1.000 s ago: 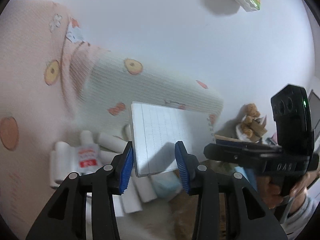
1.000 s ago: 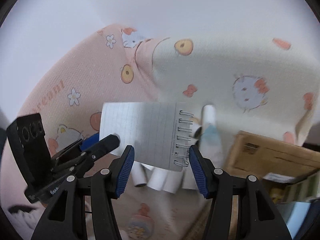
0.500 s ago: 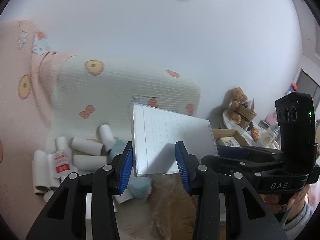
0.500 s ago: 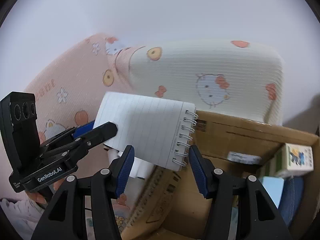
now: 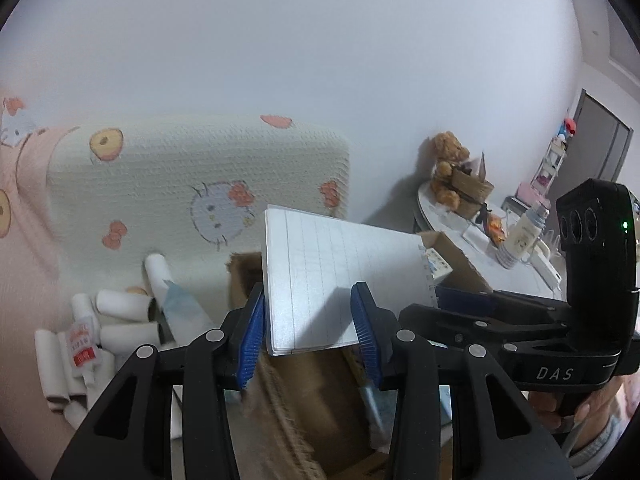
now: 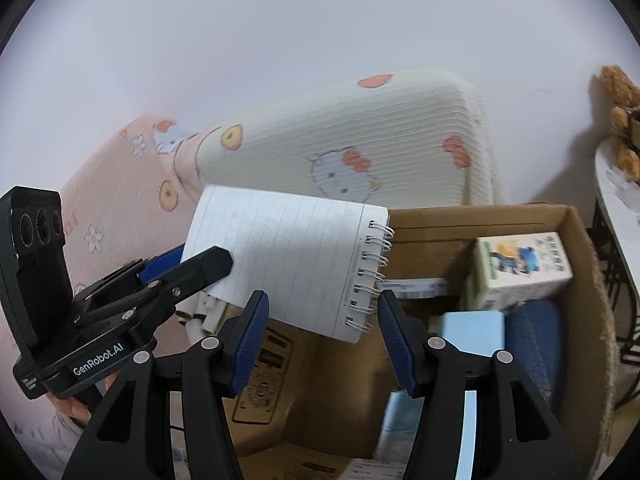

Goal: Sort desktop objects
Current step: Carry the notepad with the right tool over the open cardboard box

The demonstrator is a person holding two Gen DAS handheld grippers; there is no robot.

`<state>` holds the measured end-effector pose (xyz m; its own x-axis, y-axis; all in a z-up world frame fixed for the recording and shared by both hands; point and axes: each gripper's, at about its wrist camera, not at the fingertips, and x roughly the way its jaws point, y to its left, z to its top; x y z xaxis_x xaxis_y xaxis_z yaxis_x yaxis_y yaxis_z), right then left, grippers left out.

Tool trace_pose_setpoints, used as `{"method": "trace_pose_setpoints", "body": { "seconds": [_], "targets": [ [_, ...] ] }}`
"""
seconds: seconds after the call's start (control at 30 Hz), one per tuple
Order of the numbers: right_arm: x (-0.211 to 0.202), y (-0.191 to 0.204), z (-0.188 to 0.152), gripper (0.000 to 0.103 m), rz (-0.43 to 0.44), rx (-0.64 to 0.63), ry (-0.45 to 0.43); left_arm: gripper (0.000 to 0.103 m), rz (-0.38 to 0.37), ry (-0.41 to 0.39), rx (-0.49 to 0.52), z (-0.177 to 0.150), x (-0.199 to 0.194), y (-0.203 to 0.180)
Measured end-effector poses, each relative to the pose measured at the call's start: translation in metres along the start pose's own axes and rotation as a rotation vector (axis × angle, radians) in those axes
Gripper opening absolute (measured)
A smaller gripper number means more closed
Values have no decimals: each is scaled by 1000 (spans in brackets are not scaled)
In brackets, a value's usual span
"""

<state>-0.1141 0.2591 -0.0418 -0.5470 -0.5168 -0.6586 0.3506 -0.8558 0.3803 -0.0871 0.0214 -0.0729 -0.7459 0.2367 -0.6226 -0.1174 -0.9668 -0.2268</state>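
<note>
**While both grippers meet at it, a notepad hangs by a cardboard box**

Seen from the left wrist camera, the left gripper point(image 5: 308, 304) is clenched on a small spiral-bound notepad point(image 5: 340, 272). The lined page sits between its blue pads, with the right pad lying across the page's lower corner. In the right wrist view, one black finger of that gripper lies on top of the page near its plain edge.

The right gripper point(image 6: 320, 304) has its pads set apart on either side of the notepad's lower corner, at the wire spiral. I cannot tell whether those pads press on it. A hand point(image 5: 560, 412) grips the right gripper's handle at the lower right of the left view.

The notepad is up in the air, tilted, at the left edge of an open cardboard box point(image 6: 480, 220). Inside the box stand a green and white carton point(image 6: 520, 272), a pale blue box point(image 6: 472, 328) and something in dark blue fabric point(image 6: 532, 344).

Behind the notepad lies a cream pillow point(image 6: 380, 132) printed with cartoon cats and bows, next to pink bedding of the same pattern. Left of the box, a loose heap of white paper tubes point(image 5: 120, 304) lies against the pillow. A brown teddy bear point(image 5: 448, 160) sits further back on the right.
</note>
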Motion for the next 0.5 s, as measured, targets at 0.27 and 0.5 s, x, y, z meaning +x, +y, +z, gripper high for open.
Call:
{"method": "trace_pose_setpoints", "body": {
  "seconds": [0.27,0.5],
  "targets": [
    [-27,-9,-23,54,-67,-7,-13,45,-29,26,-37,-23,3,-28],
    [-35,-26,-42,54,-153,31,27,48,-67,121,-3,-21,31,-49]
  ]
}}
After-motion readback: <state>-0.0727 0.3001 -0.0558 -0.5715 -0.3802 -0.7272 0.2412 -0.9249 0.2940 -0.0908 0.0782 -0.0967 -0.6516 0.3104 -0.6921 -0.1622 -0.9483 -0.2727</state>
